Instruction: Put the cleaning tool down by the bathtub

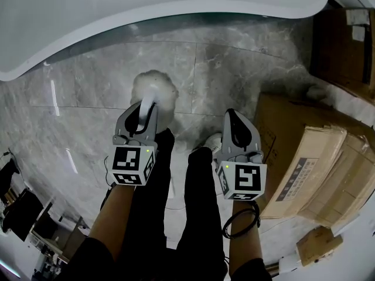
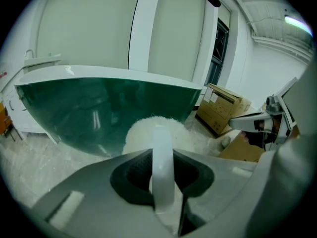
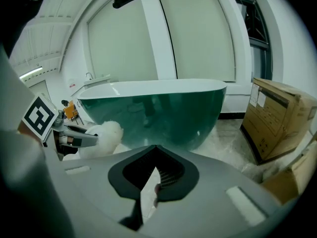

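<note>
The cleaning tool is a fluffy white head on a white handle. It hangs over the marble floor just in front of the bathtub, which has a white rim and a green outer wall. My left gripper is shut on the handle. In the left gripper view the handle runs up between the jaws to the fluffy head, with the bathtub behind. My right gripper is shut with nothing in it, level with the left one. From the right gripper I see the bathtub and the fluffy head.
Cardboard boxes are stacked to the right, with another box near the tub's end. The person's legs in black trousers stand below the grippers. A box stands right of the tub.
</note>
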Demonstrator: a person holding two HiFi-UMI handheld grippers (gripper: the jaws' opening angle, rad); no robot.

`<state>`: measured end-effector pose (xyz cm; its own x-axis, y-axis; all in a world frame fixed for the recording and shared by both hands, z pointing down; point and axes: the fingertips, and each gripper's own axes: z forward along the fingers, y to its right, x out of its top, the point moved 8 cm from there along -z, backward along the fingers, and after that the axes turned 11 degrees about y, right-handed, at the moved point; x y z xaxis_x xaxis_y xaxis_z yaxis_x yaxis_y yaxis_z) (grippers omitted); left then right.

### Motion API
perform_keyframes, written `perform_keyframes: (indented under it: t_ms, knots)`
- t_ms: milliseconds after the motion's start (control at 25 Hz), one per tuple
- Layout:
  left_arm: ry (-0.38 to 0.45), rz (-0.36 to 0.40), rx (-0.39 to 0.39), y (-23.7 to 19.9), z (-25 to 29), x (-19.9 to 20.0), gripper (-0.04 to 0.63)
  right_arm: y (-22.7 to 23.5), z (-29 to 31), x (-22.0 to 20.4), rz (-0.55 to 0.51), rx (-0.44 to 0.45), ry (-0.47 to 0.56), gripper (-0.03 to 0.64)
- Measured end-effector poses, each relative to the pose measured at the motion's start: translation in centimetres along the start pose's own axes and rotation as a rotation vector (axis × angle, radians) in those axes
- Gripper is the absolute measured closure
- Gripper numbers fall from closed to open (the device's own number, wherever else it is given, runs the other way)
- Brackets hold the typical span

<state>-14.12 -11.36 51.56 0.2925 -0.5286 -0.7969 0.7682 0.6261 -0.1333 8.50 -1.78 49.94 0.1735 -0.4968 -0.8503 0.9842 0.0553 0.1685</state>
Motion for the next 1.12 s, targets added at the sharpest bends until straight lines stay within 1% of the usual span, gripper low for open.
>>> perform_keyframes:
  t_ms: [200, 400, 560, 800, 1000, 1120]
  knots:
    - [-0.002, 0.018, 0.004, -1.4, 2.0, -1.7, 0.506, 0.3, 2.1, -2.2, -0.001, 0.005, 0.002, 0.594]
    - [-0.01, 0.028, 0.005, -2.4, 4.2, -4.4, 0.506, 0.8, 4.1, -4.7, 0.01, -0.005, 0.011, 0.594]
    - [-0.007, 0.033, -0.005, -2.9, 5.9, -6.5, 0.506, 1.4, 5.6, -7.1, 0.001, -0.008, -0.002, 0.594]
    - [0.002, 0.062, -0.019, -3.6, 9.0, -9.4, 0.506, 1.8, 7.3, -10.3, -0.002, -0.008, -0.007, 0.594]
    - [0.003, 0.068, -0.023, -4.6, 11.8, -11.6, 0.506, 2.3, 9.6, -13.4, -0.005, -0.005, -0.025, 0.594]
    - [-0.006, 0.053, -0.018, -5.8, 13.3, -12.9, 0.506, 2.2, 11.4, -14.8, 0.001, 0.003, -0.029, 0.594]
